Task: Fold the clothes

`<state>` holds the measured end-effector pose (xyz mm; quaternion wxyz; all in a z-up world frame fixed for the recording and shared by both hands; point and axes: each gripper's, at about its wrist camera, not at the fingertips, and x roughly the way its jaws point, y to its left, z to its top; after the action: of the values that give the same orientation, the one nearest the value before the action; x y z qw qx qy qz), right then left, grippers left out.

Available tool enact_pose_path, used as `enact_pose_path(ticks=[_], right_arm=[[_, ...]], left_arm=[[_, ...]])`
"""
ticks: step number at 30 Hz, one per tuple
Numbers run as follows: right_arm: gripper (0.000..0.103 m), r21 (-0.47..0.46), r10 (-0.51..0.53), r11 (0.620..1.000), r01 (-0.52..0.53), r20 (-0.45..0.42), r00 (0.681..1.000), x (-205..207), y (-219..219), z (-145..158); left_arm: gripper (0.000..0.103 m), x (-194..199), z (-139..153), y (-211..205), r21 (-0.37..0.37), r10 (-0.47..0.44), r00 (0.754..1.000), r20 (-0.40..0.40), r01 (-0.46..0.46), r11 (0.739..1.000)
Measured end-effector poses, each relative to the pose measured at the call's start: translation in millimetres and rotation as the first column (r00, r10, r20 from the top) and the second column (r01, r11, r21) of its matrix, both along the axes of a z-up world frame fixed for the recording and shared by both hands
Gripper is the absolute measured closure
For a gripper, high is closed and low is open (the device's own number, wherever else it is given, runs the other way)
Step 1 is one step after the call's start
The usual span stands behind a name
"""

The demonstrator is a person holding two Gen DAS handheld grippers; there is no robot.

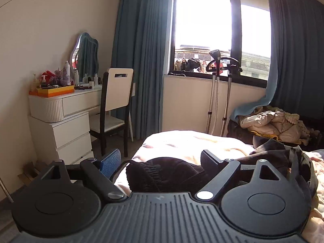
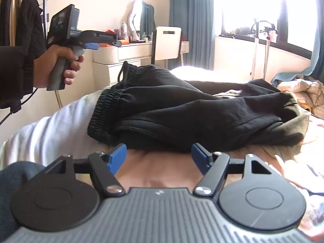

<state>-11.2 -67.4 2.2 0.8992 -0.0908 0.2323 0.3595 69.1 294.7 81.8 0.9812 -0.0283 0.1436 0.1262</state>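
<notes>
Black sweatpants [image 2: 182, 111] lie bunched on the bed, with the elastic waistband and drawstring at the left. In the left wrist view the waistband [image 1: 162, 172] sits just below and between the fingers. My left gripper [image 1: 160, 159] is open and empty, held above the waistband; it also shows in the right wrist view [image 2: 105, 42], raised in a hand at the left. My right gripper [image 2: 159, 154] is open and empty, low over the bed, with its blue pads [image 2: 119, 156] at the near edge of the pants.
The bed [image 1: 192, 141] has a pale cover. A white dressing table [image 1: 60, 105] with bottles, a mirror and a chair [image 1: 115, 105] stand at the left. A garment steamer [image 1: 218, 93] stands by the window. A heap of clothes [image 1: 273, 123] lies at the right. Clothes hang on a rack [image 2: 18, 16].
</notes>
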Motion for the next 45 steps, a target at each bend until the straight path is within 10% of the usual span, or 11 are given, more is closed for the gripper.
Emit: enact_pose_path(ticks=[10,20,26,30,35,45], right_arm=[[0.027,0.073,-0.431,0.897,0.435,-0.065,0.9,-0.6,-142.6,-25.3],[0.025,0.119,-0.545,0.821,0.558,-0.125,0.829,49.7,-174.9,-51.7],[0.025,0.129,-0.55,0.809,0.574,-0.178,0.816,80.7,-189.4,-72.9],[0.026,0.158,-0.562,0.779,0.607,-0.251,0.788,89.3,-204.6,-79.7],[0.025,0.212,-0.573,0.739,0.64,-0.302,0.762,85.1,-220.1,-77.7],[0.025,0.25,-0.593,0.717,0.65,-0.271,0.758,59.1,-226.1,-59.7]], left_arm=[[0.014,90.2,-42.6,-209.1,0.094,-0.364,0.913,-0.183,0.385,0.918],[0.016,209.2,-105.6,-264.9,0.046,-0.278,0.885,-0.374,0.317,0.947],[0.058,252.4,-130.5,-260.8,-0.091,-0.251,0.862,-0.441,0.236,0.968],[0.099,243.2,-124.0,-277.3,-0.05,-0.303,0.854,-0.424,0.312,0.949],[0.1,200.9,-85.7,-297.0,-0.055,-0.405,0.855,-0.324,0.41,0.91],[0.1,101.6,-100.1,-354.9,-0.026,-0.582,0.725,-0.368,0.618,0.786]])
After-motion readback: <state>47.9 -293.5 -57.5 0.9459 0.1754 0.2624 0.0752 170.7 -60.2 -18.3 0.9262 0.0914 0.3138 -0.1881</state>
